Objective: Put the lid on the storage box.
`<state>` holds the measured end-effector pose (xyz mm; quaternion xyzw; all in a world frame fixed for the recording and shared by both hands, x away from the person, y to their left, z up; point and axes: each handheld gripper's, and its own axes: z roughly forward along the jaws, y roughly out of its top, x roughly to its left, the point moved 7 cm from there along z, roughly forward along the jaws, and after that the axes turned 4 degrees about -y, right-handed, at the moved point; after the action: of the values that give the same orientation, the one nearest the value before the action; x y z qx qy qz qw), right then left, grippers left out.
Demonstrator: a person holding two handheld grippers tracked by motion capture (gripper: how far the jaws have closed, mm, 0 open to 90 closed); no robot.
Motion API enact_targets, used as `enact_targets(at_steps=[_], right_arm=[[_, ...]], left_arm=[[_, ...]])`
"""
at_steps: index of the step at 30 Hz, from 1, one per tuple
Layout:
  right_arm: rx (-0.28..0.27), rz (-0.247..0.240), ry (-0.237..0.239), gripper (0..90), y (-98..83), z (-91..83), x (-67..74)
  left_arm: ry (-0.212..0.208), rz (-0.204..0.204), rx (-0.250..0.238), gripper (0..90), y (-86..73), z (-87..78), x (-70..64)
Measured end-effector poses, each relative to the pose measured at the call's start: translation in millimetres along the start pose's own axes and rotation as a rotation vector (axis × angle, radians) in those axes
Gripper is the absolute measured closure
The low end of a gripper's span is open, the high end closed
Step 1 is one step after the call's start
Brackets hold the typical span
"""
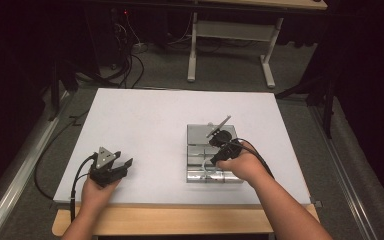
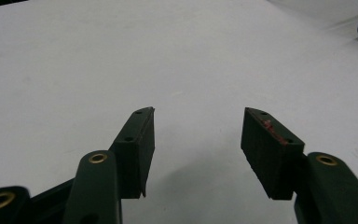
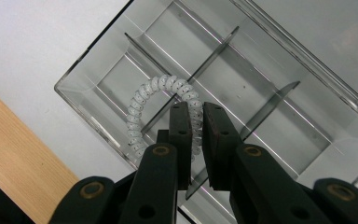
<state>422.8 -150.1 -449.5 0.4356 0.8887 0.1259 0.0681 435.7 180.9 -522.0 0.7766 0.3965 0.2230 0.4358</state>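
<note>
A clear plastic box point(image 1: 200, 134) with divider walls lies on the white table top point(image 1: 145, 120), right of centre. A white spiral coil ring point(image 3: 165, 84) sits in a compartment at the box's point(image 3: 270, 70) near corner, draped against a divider. My right gripper point(image 3: 196, 108) points down into that compartment, its jaws shut on the ring's right side. In the high view the right gripper point(image 1: 210, 166) is over the box's front left part, held by a hand. My left gripper point(image 2: 198, 114) stands open over bare table, nothing between its pads; it rests at the front left point(image 1: 124, 159).
The table's wooden front edge point(image 1: 170, 220) runs just below both hands, and also shows in the right gripper view as a wooden strip point(image 3: 14, 154). Cables trail off the table's left side point(image 1: 55, 150). A desk frame point(image 1: 230, 50) stands on the floor beyond the table.
</note>
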Motion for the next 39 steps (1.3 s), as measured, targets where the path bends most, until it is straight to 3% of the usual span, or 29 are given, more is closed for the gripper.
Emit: enact_targets(at_steps=[1, 2, 3, 4, 8, 9, 21, 27, 31, 37, 39], right_arm=[[0.006, 0.015, 0.001, 83.5, 0.4, 0.4, 2.2], [0.003, -0.006, 0.003, 83.5, 1.5, 1.6, 1.8], [0.01, 0.021, 0.006, 83.5, 1.6, 1.8, 4.9], [0.006, -0.007, 0.003, 83.5, 2.7, 3.2, 3.9], [0.014, 0.012, 0.013, 83.4, 4.4, 7.2, 8.8], [0.011, -0.009, 0.013, 83.4, 5.0, 9.4, 8.5], [0.027, -0.006, 0.034, 83.4, 9.7, 19.9, 20.5], [0.022, -0.027, 0.041, 83.3, 11.2, 25.6, 23.0], [0.034, -0.006, 0.049, 83.2, 11.7, 26.5, 27.8], [0.033, -0.037, 0.051, 80.9, 13.2, 30.2, 29.7], [0.04, -0.008, 0.049, 79.1, 12.7, 29.6, 30.8]], left_arm=[[0.0, 0.0, 0.001, 45.1, 0.0, 0.0, 0.0], [-0.001, -0.001, 0.001, 45.0, 0.0, 0.0, 0.0], [-0.001, -0.001, 0.001, 45.0, 0.0, 0.0, 0.0], [-0.001, 0.0, 0.001, 45.0, 0.0, 0.0, 0.0], [0.001, 0.002, -0.001, 45.1, 0.0, -0.2, -0.2], [0.001, 0.002, -0.002, 45.1, 0.0, -0.1, -0.3], [-0.002, -0.003, -0.001, 45.2, 0.0, -0.2, 0.3], [-0.003, -0.003, -0.002, 45.1, 0.0, -0.2, 0.2], [-0.003, -0.004, -0.002, 45.0, 0.0, -0.2, 0.2], [-0.004, -0.003, -0.002, 45.0, 0.0, -0.2, 0.1], [-0.004, -0.003, -0.002, 45.0, 0.0, -0.2, 0.2]])
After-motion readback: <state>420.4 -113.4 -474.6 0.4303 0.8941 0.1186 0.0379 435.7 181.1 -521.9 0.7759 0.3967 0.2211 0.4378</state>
